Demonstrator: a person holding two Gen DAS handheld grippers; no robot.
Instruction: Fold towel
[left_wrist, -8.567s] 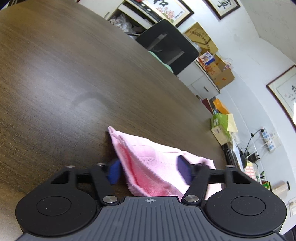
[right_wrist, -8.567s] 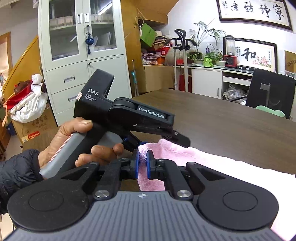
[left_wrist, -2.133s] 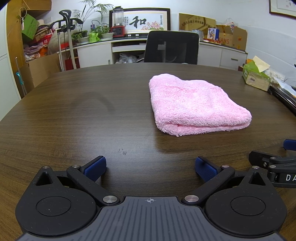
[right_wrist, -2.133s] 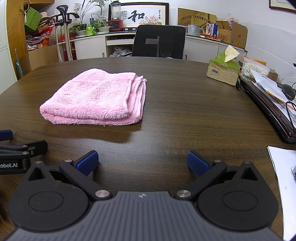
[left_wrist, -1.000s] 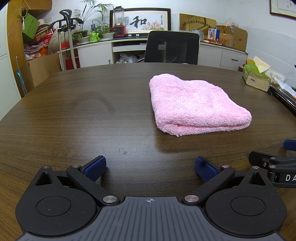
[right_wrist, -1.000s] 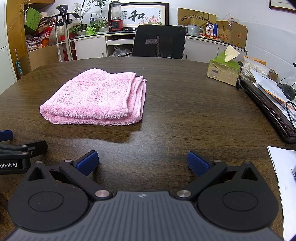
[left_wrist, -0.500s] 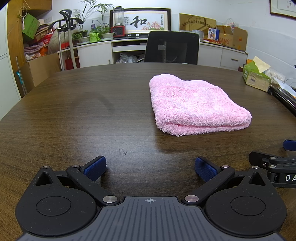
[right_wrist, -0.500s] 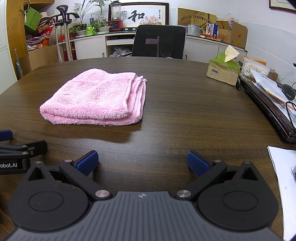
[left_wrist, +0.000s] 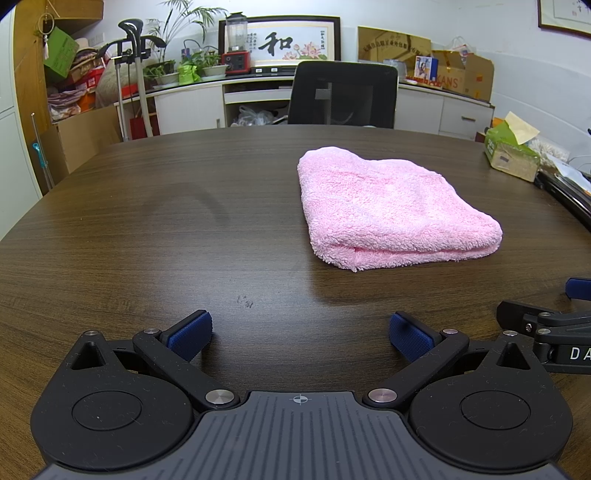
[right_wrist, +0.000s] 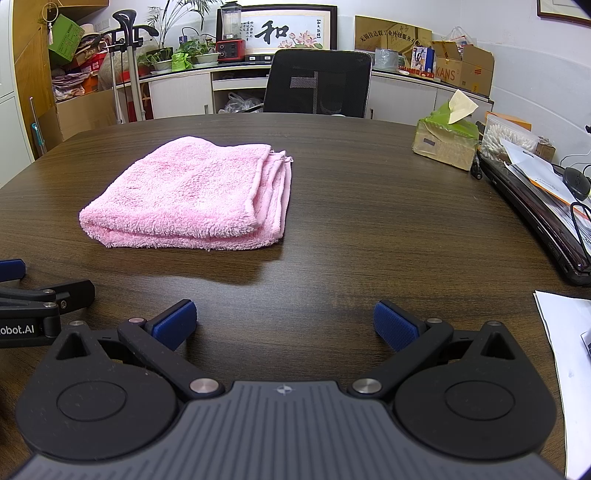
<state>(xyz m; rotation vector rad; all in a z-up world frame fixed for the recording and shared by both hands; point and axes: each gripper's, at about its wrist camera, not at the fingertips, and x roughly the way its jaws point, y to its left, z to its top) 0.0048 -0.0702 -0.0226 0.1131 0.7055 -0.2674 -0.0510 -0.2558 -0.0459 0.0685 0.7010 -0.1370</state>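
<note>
A pink towel (left_wrist: 388, 206) lies folded in a thick rectangle on the dark wooden table (left_wrist: 147, 221). In the right wrist view the towel (right_wrist: 195, 192) shows stacked layers, with hemmed edges on its right side. My left gripper (left_wrist: 300, 334) is open and empty, low over the table, well short of the towel. My right gripper (right_wrist: 284, 325) is open and empty, also short of the towel. Each gripper's side shows at the other view's edge.
A black office chair (left_wrist: 343, 96) stands behind the table. A green tissue box (right_wrist: 448, 142), a dark laptop (right_wrist: 535, 214) with papers on it, and a white sheet (right_wrist: 569, 350) sit at the table's right side. Cabinets and boxes line the far wall.
8.6 s ago both grippers were at the towel, the right one shut on it. Since 2.1 s ago nothing has visibly moved; the towel lies folded and both grippers stay open.
</note>
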